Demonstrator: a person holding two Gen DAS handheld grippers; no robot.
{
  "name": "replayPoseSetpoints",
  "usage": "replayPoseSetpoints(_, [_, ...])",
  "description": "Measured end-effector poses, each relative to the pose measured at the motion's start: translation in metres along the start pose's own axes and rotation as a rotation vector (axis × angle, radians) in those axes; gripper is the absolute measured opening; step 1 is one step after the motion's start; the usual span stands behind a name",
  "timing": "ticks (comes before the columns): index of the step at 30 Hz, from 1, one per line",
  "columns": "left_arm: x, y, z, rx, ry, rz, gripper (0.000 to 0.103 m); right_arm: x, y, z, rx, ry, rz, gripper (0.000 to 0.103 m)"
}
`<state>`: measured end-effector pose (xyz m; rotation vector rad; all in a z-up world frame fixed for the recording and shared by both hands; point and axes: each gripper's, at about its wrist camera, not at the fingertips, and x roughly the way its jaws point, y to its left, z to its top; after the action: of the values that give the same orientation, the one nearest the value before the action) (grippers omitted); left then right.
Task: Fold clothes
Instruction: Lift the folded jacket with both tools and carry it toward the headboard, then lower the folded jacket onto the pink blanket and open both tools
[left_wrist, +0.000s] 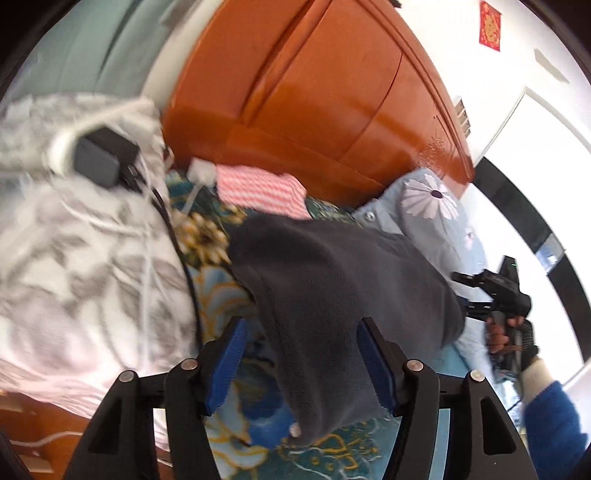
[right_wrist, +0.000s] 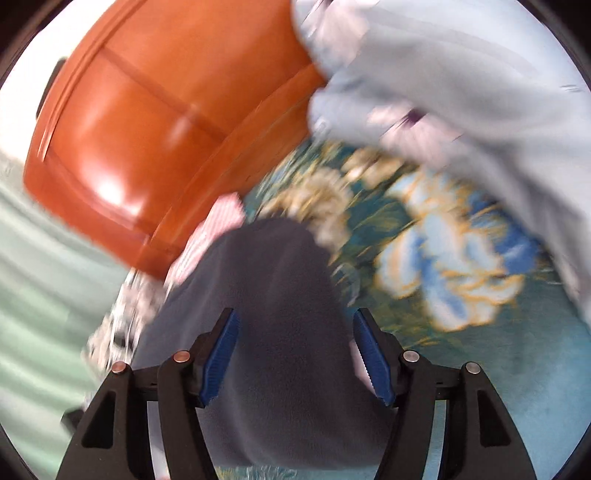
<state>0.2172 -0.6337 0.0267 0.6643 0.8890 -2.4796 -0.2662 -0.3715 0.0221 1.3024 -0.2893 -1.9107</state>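
Observation:
A dark grey fleece garment (left_wrist: 332, 280) lies spread on the floral bedspread (left_wrist: 218, 295). My left gripper (left_wrist: 301, 325) is open over the garment's near corner; the cloth lies between the blue pads, against the right one and apart from the left. The right gripper (left_wrist: 466, 293) shows at the garment's far right edge, held by a gloved hand with a blue sleeve. In the blurred right wrist view, my right gripper (right_wrist: 295, 314) stands open, with the grey garment (right_wrist: 269, 280) lying loose between and under its pads.
An orange wooden headboard (left_wrist: 314, 92) stands behind the bed. A pink checked cloth (left_wrist: 262, 188) lies at its foot. A pale blue pillow with a daisy (left_wrist: 428, 199) sits right. A white and grey quilt (left_wrist: 74, 258) with a black charger (left_wrist: 99, 158) and cables lies left.

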Motion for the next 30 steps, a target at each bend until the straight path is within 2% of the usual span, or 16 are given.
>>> replayPoseSetpoints(2, [-0.008,-0.008,0.007,0.025,-0.034,0.033,0.067,-0.014,0.014,-0.006,-0.051,-0.054,-0.046,0.065])
replayPoseSetpoints(5, [-0.005,-0.031,0.014,0.069,-0.036,0.018,0.068,-0.029,0.042,-0.021,-0.161,-0.112,-0.085,0.065])
replayPoseSetpoints(9, [0.019,-0.065,0.011,0.185,-0.012,0.019,0.069,-0.021,0.089,-0.053,-0.340,-0.099,-0.085,0.065])
replayPoseSetpoints(12, [0.041,-0.086,0.007,0.269,-0.001,0.052,0.069,-0.007,0.106,-0.068,-0.393,-0.093,-0.082,0.065])
replayPoseSetpoints(16, [0.067,-0.090,0.006,0.308,0.034,0.102,0.069,0.020,0.111,-0.074,-0.408,-0.084,-0.123,0.065])
replayPoseSetpoints(20, [0.086,-0.085,0.006,0.310,0.066,0.114,0.070,0.044,0.107,-0.075,-0.391,-0.083,-0.152,0.065])
replayPoseSetpoints(24, [0.098,-0.074,0.006,0.274,0.094,0.091,0.072,0.061,0.108,-0.077,-0.421,-0.073,-0.208,0.066])
replayPoseSetpoints(30, [0.087,-0.078,0.005,0.263,0.085,0.097,0.073,0.053,0.129,-0.090,-0.465,-0.105,-0.277,0.067])
